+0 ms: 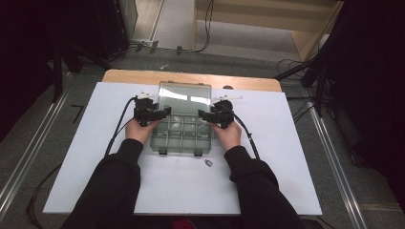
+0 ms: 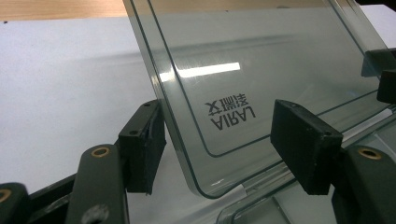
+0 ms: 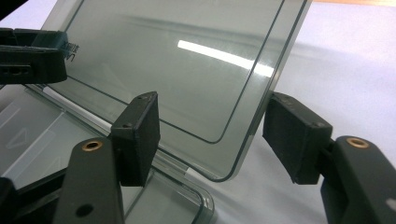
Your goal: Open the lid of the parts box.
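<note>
Grippers standing open: left gripper (image 1: 164, 112) and right gripper (image 1: 203, 116) straddling opposite side edges of raised clear lid (image 1: 184, 97), unclamped. Organizer box (image 1: 181, 136) sitting mid-table on white sheet (image 1: 286, 157).

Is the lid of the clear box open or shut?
Open: the lid is raised, tilted back from the box, between both grippers' spread jaws.
</note>
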### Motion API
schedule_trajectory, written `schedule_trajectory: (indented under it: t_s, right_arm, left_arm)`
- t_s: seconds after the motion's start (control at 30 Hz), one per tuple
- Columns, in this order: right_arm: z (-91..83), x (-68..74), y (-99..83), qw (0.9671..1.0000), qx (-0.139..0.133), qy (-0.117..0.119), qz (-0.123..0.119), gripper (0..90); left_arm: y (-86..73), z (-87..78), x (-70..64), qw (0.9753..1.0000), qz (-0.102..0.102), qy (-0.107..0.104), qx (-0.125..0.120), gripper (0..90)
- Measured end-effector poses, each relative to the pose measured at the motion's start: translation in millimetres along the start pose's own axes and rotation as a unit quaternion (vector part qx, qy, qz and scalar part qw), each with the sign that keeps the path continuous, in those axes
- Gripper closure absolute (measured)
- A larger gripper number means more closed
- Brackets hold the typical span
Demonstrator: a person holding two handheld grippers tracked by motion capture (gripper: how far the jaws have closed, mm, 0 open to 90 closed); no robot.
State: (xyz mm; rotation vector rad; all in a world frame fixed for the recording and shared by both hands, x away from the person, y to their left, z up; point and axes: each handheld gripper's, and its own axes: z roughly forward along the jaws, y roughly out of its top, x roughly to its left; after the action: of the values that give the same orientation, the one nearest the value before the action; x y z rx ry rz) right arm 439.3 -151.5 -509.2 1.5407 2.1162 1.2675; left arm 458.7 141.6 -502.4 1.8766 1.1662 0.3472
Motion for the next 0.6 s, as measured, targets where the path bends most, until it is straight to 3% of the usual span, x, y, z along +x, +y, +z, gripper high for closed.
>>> schedule_trajectory:
  t_s: [0.4, 0.6]
  right_arm:
    - [-0.1, -0.8, 0.5, 1.0, 0.002, -0.002, 0.001, 34.7]
    - [-1.6, -1.5, 0.8, 1.0, 0.004, -0.001, -0.002, 34.8]
  left_arm:
    - [0.8, -0.9, 1.6, 0.9999, -0.013, 0.001, 0.01, 36.3]
    - [1.5, -2.8, 2.5, 0.9999, -0.007, 0.007, 0.011, 36.4]
